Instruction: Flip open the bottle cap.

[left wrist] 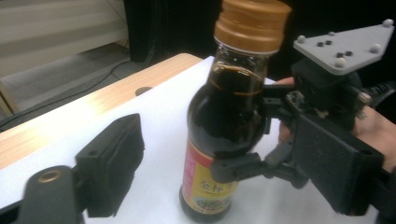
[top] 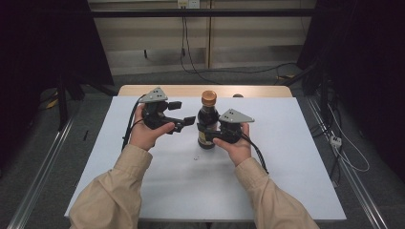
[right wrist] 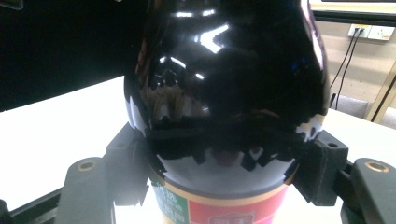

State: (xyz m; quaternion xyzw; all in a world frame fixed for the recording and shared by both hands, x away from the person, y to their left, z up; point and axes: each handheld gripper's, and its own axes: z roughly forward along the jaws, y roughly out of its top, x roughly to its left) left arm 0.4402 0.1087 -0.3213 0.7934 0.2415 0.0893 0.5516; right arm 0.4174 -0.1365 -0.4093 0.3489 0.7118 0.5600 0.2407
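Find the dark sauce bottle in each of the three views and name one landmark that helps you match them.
High view: the bottle stands upright mid-table, between the two hands.
Left gripper view: centre, from its orange cap down to the label.
Right gripper view: centre and close up, its dark belly between the jaws.
Shared landmark: the right gripper, clamped on the bottle just above the label.

Probably a lab recording bay: black curtains (top: 43,47), loose cables (top: 200,67) on the floor, a white-topped bench (top: 286,157).
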